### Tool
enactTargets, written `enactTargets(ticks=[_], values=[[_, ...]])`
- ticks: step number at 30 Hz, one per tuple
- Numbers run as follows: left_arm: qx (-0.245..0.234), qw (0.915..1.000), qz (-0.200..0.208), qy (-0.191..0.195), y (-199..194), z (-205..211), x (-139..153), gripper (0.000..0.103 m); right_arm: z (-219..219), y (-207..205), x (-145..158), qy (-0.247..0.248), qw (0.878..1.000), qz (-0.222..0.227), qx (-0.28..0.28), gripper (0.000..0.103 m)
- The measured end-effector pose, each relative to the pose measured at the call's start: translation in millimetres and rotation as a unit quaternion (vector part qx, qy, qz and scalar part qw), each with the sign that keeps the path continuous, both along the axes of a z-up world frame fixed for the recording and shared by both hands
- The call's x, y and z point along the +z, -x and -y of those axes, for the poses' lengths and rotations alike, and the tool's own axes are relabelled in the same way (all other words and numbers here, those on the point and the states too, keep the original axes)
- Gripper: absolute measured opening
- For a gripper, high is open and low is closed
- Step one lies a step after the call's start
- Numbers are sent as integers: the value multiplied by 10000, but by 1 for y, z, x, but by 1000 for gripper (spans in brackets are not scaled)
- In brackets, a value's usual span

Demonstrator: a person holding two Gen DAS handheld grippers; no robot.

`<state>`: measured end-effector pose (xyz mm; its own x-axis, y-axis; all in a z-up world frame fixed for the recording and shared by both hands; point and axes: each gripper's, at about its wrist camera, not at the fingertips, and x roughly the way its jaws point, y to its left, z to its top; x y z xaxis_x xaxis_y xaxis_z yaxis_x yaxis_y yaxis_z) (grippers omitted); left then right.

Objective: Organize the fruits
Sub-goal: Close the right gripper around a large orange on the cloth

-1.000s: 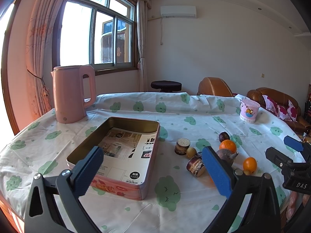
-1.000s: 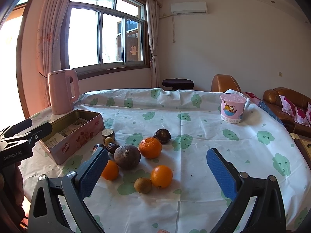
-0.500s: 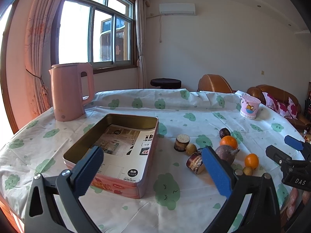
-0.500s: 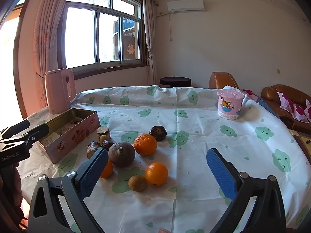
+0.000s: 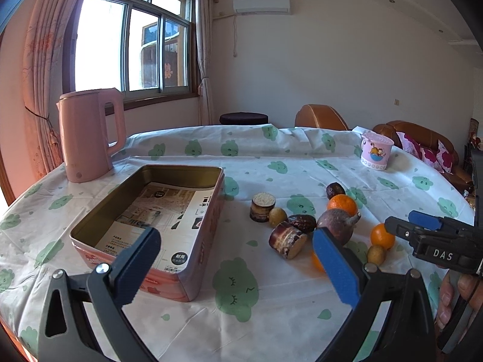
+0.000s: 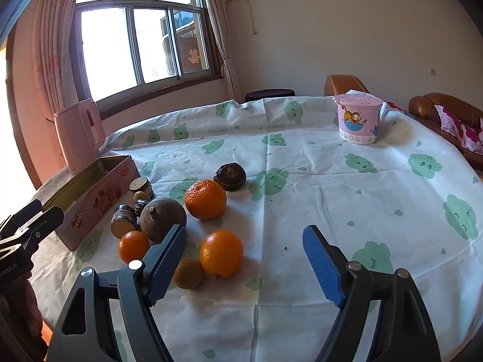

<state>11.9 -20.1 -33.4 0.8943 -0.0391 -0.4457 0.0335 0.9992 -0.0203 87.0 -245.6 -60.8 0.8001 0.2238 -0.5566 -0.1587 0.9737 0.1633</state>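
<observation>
Closing right gripper [image 6: 243, 256] toward nearest orange [image 6: 221, 253], jaws part open, nothing gripped; left gripper [image 5: 234, 259] wide open, empty, waiting by tin [image 5: 151, 211]; fruits clustered right of tin

Ahead of your left claw: tin [image 5: 99, 214] brushed gold metal, paper-lined | kettle [image 5: 87, 132] matt pink plastic | tablecloth [image 6: 302, 163] smooth, creased | oranges [image 6: 222, 253] glossy, pebbled.
</observation>
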Motion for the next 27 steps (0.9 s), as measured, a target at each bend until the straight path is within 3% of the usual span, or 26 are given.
enactTargets(ticks=[7, 14, 16, 19, 27], values=[[-212, 9998, -37, 13, -1, 8, -1, 102, -9, -15, -5, 5, 9992, -331, 235, 67], [-496, 9988, 1, -49, 1, 22, 1, 101, -10, -28, -16, -180, 9947, -840, 561, 45], [-637, 9980, -22, -30, -1, 28, 1, 100, -10, -27, -16, -229, 9946, -807, 616, 37], [-882, 9961, -70, -17, -3, 41, 2, 99, -4, -20, -11, -336, 9965, -544, 533, 37], [-1452, 9883, -468, -43, -21, 87, -9, 85, 36, -11, -5, 110, 9992, -130, -361, 37]])
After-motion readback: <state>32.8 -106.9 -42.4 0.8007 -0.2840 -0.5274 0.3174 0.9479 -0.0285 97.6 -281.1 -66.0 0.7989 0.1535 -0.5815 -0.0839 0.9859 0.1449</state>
